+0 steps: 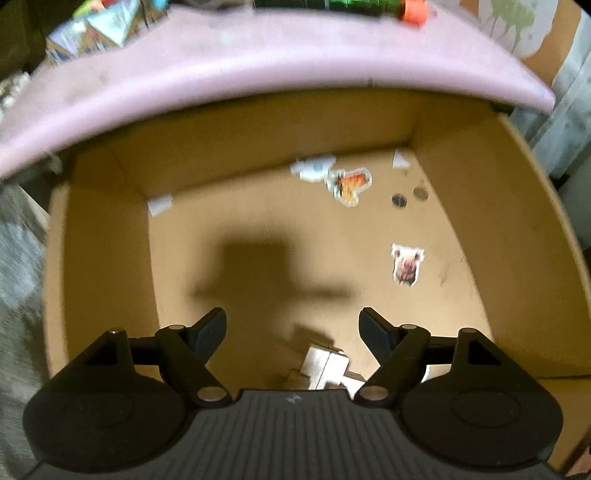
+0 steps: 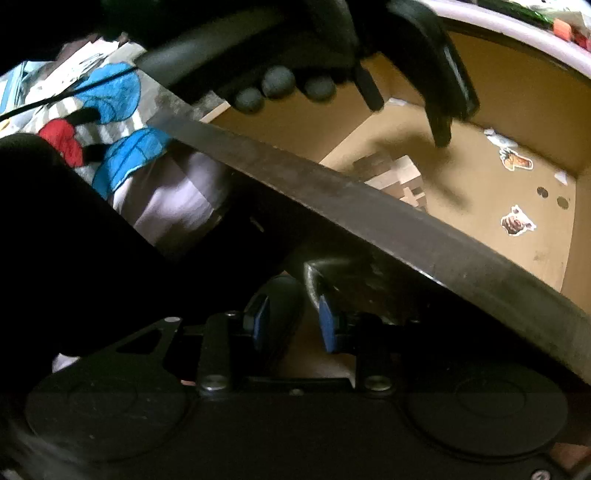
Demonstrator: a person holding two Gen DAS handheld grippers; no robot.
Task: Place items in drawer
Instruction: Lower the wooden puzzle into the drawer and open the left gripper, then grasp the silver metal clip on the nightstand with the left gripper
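Note:
The open brown drawer fills the left wrist view, under a pink tabletop edge. My left gripper is open and empty above the drawer floor. A pale wooden block item lies in the drawer just below the fingers; it also shows in the right wrist view. My right gripper sits low at the drawer's dark front panel, its blue pads a small gap apart near a metal handle. The left gripper shows above the drawer in the right wrist view.
Stickers lie on the drawer floor: a pig, a butterfly and a white scrap. Two coins lie near the right wall. Coloured clutter sits on the tabletop. Patterned cloth is at left.

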